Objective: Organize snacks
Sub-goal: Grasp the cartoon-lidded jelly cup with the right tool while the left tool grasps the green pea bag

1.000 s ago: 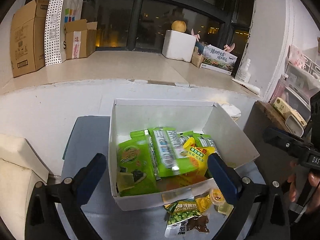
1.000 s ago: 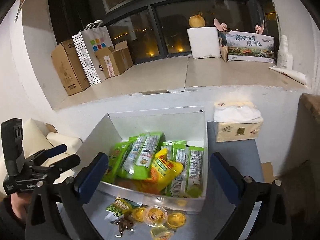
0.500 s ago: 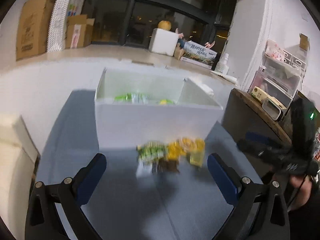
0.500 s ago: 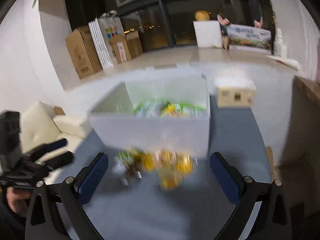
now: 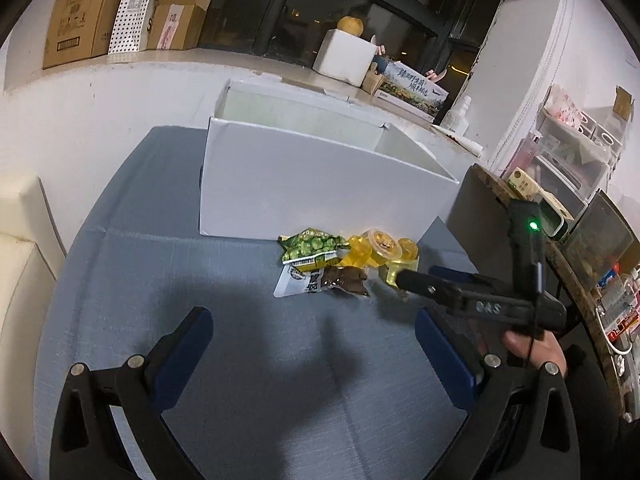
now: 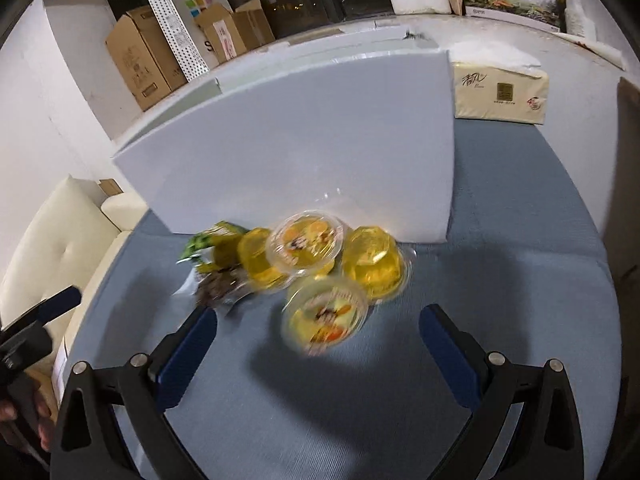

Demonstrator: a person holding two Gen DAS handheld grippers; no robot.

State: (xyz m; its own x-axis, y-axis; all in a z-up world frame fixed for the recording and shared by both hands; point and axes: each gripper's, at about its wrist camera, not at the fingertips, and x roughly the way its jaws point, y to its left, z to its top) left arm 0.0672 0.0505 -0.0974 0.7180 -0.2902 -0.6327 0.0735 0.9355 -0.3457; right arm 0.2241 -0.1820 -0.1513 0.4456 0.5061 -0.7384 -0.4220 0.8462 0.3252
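Observation:
A white cardboard box stands on the blue tablecloth. In front of it lies a small pile: a green snack packet, a clear packet of dark snacks and several yellow jelly cups. My left gripper hovers open, short of the pile. My right gripper is open, close to the nearest jelly cup, which sits just ahead of its fingers. The right gripper also shows in the left wrist view, beside the cups.
A tissue pack lies right of the box. A cream cushion borders the table's left side. A dark wooden shelf with small items stands at the right. Cardboard boxes and a paper bag sit on the sill behind.
Both grippers dropped from above the box to low over the table in front of it. The right one came close to the jelly cups. The box's contents are now hidden behind its wall.

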